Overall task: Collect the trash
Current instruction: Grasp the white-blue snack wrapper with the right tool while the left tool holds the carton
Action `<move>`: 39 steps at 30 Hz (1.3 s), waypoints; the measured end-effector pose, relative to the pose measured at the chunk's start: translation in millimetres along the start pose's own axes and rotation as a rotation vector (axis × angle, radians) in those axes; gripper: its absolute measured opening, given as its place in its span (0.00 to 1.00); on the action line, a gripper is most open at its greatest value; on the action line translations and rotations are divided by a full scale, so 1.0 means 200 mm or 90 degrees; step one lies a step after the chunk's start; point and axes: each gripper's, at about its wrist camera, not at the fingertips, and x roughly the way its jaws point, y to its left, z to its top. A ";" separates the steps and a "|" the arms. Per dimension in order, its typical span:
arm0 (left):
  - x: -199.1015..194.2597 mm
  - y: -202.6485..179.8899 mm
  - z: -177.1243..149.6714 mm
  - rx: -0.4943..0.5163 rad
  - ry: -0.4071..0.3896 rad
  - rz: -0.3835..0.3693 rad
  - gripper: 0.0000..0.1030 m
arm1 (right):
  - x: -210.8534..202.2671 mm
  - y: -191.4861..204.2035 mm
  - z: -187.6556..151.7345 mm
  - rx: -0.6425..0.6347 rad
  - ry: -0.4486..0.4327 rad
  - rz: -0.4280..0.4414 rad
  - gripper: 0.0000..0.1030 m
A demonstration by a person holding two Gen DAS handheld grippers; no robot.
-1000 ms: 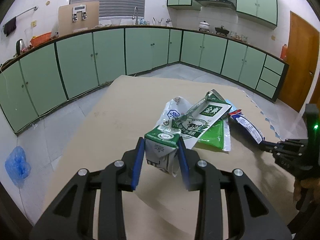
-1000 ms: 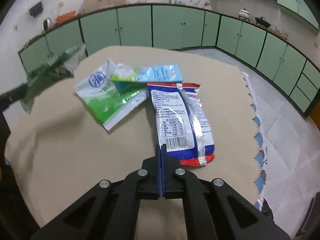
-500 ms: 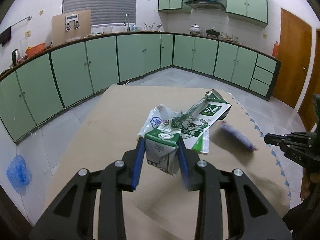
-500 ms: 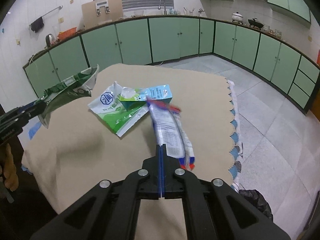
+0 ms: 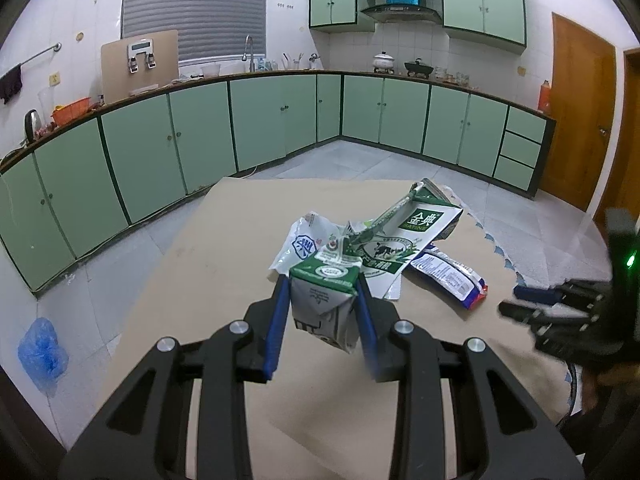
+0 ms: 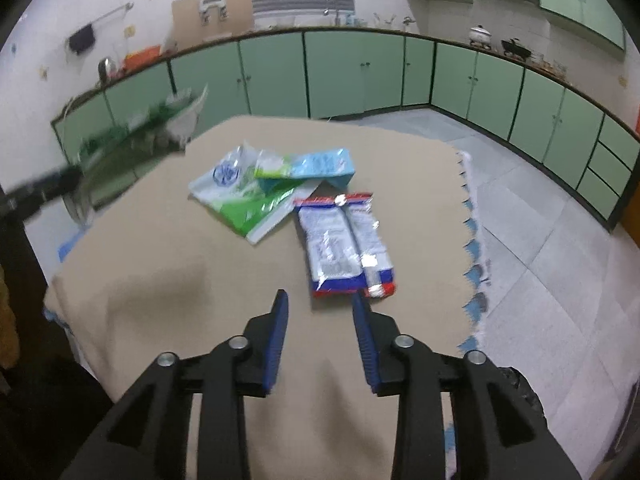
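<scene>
My left gripper (image 5: 321,284) is shut on one end of a flattened green and white milk carton (image 5: 384,248) and holds it in the air above the beige table (image 6: 160,280). The carton's far end points away from me. My right gripper (image 6: 319,298) hovers over the table's near right part, its jaws opening with nothing between them. A white, blue and red wrapper (image 6: 344,248) lies flat just ahead of its fingertips. Behind it lie a green and white pouch (image 6: 244,200) and a light blue carton (image 6: 320,166).
The table's scalloped right edge (image 6: 474,248) drops to a grey tiled floor. A dark bag (image 6: 524,396) sits low beside that edge. Green cabinets (image 5: 280,120) line the far walls, and a blue plastic bag (image 5: 42,354) lies on the floor at left.
The right gripper, shut at the wrapper's near edge before, has opened and let the wrapper go; it now lies flat on the table. The left gripper has risen slightly with the carton.
</scene>
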 end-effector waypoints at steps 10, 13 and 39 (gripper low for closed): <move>0.14 -0.01 0.00 -0.002 0.017 0.000 0.30 | 0.23 0.03 0.06 -0.028 0.009 -0.036 0.36; 0.18 -0.01 0.00 -0.002 0.022 0.001 0.30 | 0.30 0.02 0.09 -0.036 0.019 -0.045 0.42; 0.09 -0.04 0.03 0.009 0.003 -0.016 0.30 | -0.08 -0.17 0.15 0.052 -0.034 0.019 0.00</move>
